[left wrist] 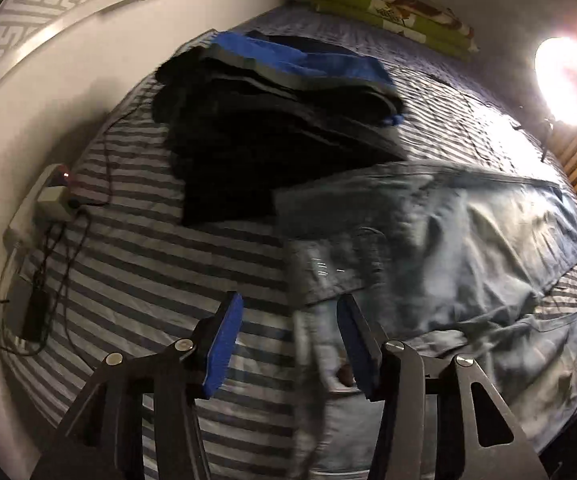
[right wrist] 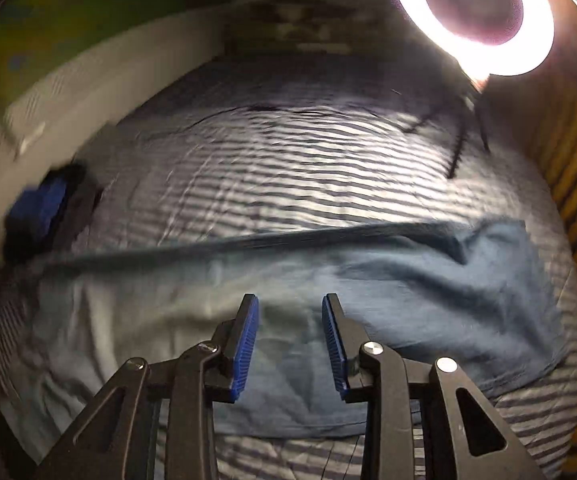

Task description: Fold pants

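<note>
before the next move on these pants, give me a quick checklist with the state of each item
1. Left tongs open and empty: ok.
2. Right tongs open and empty: ok.
3. Blue-grey denim pants spread across the grey striped bedsheet: ok, though wrinkled.
4. Pants clear of the stack of dark folded clothes: not ok, one edge seems to reach its base.
5. Black charger cables clear of the pants: ok.
6. Which pants edge to grasp: cannot tell, the pictures are blurred.
</note>
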A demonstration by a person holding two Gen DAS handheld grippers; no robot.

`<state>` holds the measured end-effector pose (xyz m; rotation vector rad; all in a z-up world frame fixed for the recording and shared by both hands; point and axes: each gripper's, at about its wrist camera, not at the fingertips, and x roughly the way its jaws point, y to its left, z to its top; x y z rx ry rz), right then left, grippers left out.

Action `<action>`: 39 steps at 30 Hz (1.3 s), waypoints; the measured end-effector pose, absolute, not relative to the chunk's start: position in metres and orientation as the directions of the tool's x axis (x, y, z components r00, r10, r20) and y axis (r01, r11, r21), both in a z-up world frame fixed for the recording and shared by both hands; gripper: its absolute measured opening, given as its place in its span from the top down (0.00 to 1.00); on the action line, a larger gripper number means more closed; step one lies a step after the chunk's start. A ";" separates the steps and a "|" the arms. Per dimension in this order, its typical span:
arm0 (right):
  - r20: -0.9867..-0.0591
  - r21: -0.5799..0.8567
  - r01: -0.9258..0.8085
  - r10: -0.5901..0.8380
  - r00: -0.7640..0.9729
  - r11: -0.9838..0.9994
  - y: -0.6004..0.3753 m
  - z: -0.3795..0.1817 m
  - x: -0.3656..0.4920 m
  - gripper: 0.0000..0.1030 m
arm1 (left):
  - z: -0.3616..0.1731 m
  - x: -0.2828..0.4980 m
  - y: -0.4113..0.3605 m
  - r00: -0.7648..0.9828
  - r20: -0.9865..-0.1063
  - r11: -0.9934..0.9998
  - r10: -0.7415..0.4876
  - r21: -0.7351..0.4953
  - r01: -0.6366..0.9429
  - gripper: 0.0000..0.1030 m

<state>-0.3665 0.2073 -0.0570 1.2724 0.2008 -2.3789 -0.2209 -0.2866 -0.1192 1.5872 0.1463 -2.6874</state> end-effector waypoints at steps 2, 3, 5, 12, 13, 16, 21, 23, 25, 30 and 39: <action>-0.826 0.045 0.495 -0.311 -0.471 -0.868 0.185 -0.051 -0.357 0.62 | -0.123 -0.223 -0.293 -0.476 -0.877 -0.993 0.062 -0.100 0.056 0.45; -0.827 0.044 0.519 -0.323 -0.461 -0.854 0.175 -0.047 -0.351 0.62 | -0.124 -0.223 -0.295 -0.473 -0.877 -0.992 0.077 -0.114 0.050 0.45; -0.826 0.029 0.562 -0.337 -0.452 -0.827 0.155 -0.042 -0.338 0.62 | -0.124 -0.225 -0.293 -0.472 -0.878 -0.994 0.081 -0.104 0.022 0.45; -0.821 -0.066 0.643 -0.324 -0.469 -0.763 0.103 -0.031 -0.297 0.62 | -0.135 -0.230 -0.274 -0.450 -0.890 -0.995 0.072 -0.035 -0.090 0.45; -0.819 -0.091 0.651 -0.315 -0.479 -0.753 0.097 -0.031 -0.293 0.62 | -0.136 -0.232 -0.276 -0.450 -0.890 -0.995 0.076 -0.041 -0.087 0.45; -0.821 -0.130 0.675 -0.303 -0.484 -0.727 0.081 -0.033 -0.289 0.61 | -0.138 -0.246 -0.280 -0.449 -0.891 -0.995 0.071 -0.035 -0.090 0.43; -0.802 -0.279 0.730 -0.267 -0.534 -0.624 0.051 -0.049 -0.292 0.47 | -0.144 -0.280 -0.283 -0.459 -0.885 -0.993 0.070 -0.019 -0.115 0.30; -0.805 -0.319 0.754 -0.256 -0.535 -0.574 0.041 -0.062 -0.301 0.46 | -0.150 -0.294 -0.286 -0.462 -0.884 -0.994 0.077 -0.029 -0.110 0.26; -0.822 -0.313 0.772 -0.249 -0.512 -0.553 0.035 -0.076 -0.315 0.45 | -0.161 -0.309 -0.291 -0.443 -0.890 -0.993 0.107 -0.070 -0.098 0.23; -0.848 -0.327 0.803 -0.221 -0.482 -0.498 0.018 -0.116 -0.355 0.44 | -0.184 -0.322 -0.294 -0.414 -0.891 -0.982 0.188 -0.170 -0.080 0.23; -0.866 -0.353 0.855 -0.212 -0.453 -0.381 -0.013 -0.161 -0.407 0.39 | -0.182 -0.325 -0.279 -0.466 -0.861 -0.979 0.203 -0.183 -0.089 0.83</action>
